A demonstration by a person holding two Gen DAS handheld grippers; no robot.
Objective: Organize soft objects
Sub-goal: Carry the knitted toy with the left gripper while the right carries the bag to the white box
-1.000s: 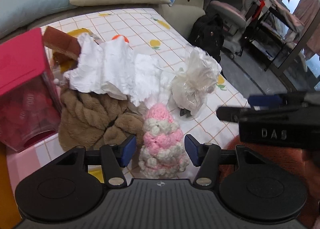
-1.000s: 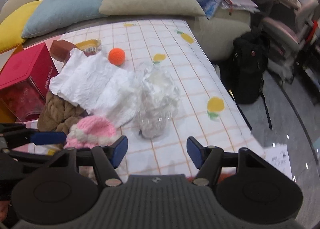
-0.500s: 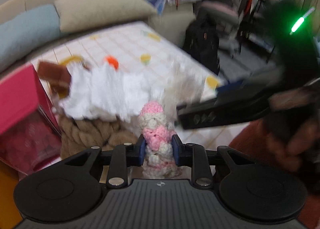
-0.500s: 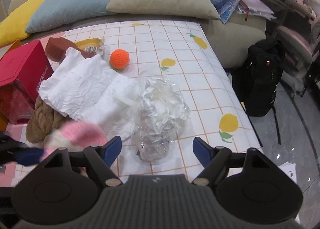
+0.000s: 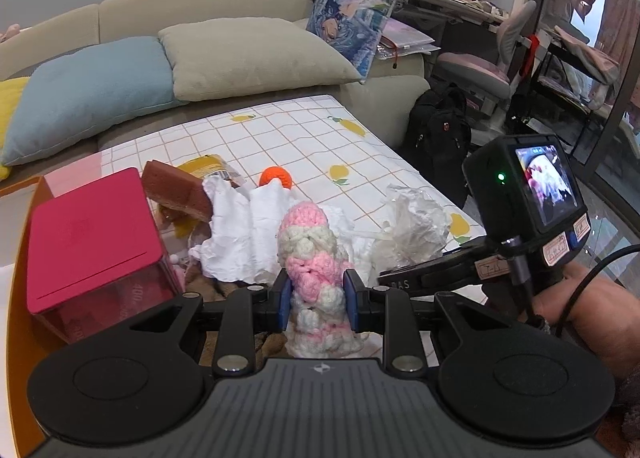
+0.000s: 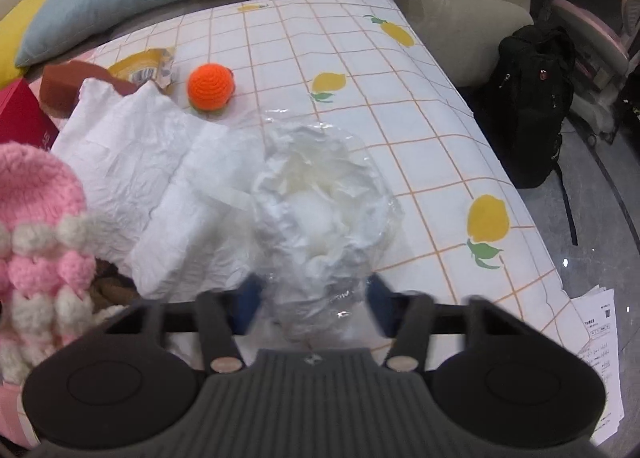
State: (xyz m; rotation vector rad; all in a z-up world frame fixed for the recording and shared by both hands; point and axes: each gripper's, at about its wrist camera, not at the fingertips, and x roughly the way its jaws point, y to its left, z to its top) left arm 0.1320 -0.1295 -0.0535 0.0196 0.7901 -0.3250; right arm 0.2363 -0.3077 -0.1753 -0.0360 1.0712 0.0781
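Observation:
A pink-and-white crochet toy stands upright between the blue pads of my left gripper, which is shut on its middle and holds it above the pile; the toy also shows at the left edge of the right wrist view. My right gripper is low over a clear plastic bag of white stuffing. Its jaws are closing, with the bag's lower part between the blurred pads. A crumpled white cloth and an orange crochet ball lie behind.
A red box, a brown sponge and a yellow tape roll crowd the left of the lemon-print table. A brown knit piece lies under the cloth. Sofa cushions are behind, a black backpack on the floor at right.
My left gripper closed on the crochet toy and raised it off the pile. My right gripper came down over the plastic bag and its jaws narrowed around it.

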